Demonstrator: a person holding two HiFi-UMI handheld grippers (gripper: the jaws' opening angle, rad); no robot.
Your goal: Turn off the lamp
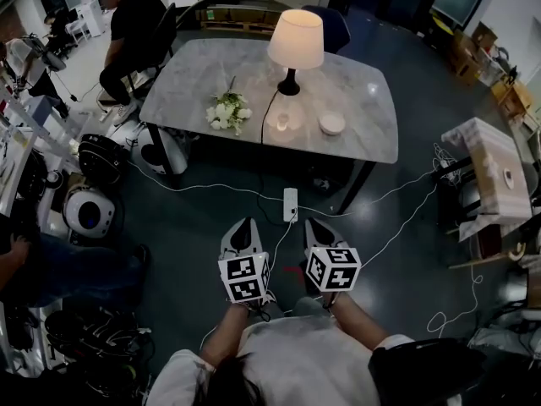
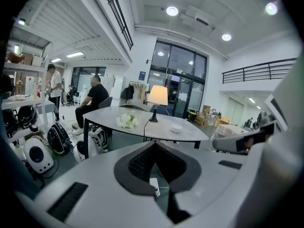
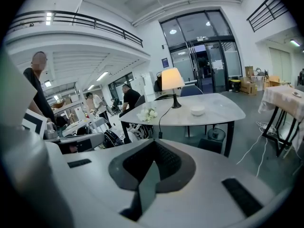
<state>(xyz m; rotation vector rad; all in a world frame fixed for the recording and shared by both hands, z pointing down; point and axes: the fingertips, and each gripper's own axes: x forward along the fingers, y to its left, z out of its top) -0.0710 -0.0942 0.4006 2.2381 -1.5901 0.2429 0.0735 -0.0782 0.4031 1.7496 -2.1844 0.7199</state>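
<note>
The lamp is lit, with a glowing cream shade on a dark stem. It stands on the grey worktop at upper centre. At lower centre, the left gripper and right gripper have their jaws together, holding nothing.

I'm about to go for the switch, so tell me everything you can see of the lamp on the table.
The lamp is lit, and its cream tapered shade is glowing. Below the shade a slim dark stem rises from a round dark base. It stands upright toward the far side of the grey marbled table and touches only the tabletop. A dark cord runs from the base across the table, over the near edge and down. No switch can be made out.
</note>
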